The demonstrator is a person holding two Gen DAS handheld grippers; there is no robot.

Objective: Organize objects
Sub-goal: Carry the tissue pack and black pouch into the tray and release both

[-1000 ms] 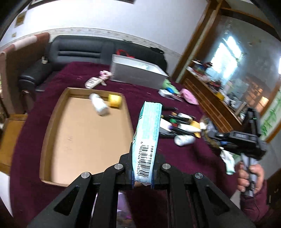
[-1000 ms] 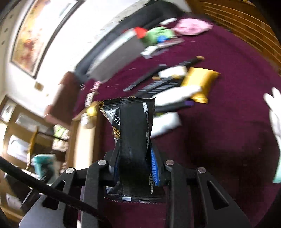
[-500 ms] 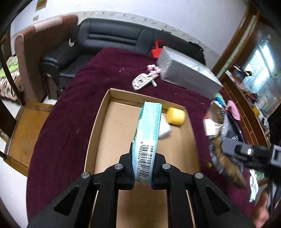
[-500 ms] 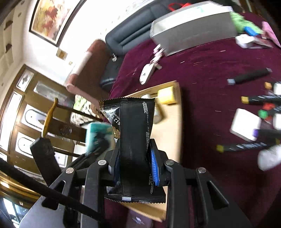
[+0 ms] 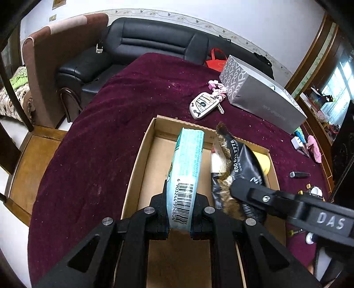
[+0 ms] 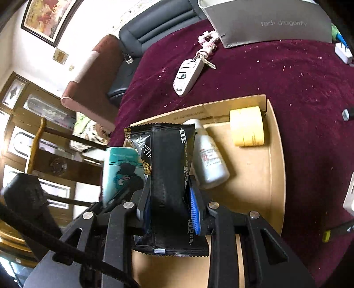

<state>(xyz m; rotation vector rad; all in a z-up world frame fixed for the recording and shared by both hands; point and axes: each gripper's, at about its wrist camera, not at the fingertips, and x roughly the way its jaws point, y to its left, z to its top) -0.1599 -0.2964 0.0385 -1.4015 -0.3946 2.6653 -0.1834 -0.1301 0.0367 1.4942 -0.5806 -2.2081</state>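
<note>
Over the cardboard tray (image 5: 137,155), left gripper (image 5: 180,219) clamps the light, squashy tissue pack (image 5: 188,164) at its end, right gripper (image 6: 170,208) the crinkly, slippery black pouch (image 6: 168,168) low.

Black sofa (image 5: 154,42), framed painting (image 6: 50,17), wooden chair (image 5: 33,155)

worktop cloth (image 5: 106,137): maroon | tray (image 5: 137,159): tan cardboard | tissue pack (image 5: 188,164): pale teal, black barcode | snack packet (image 6: 168,168): black, gold trim | tape roll (image 6: 246,126): yellow

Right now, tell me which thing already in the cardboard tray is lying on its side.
The white bottle: it lies flat on the cardboard tray floor, cap toward the far wall. The yellow tape roll beside it stands on edge.
</note>
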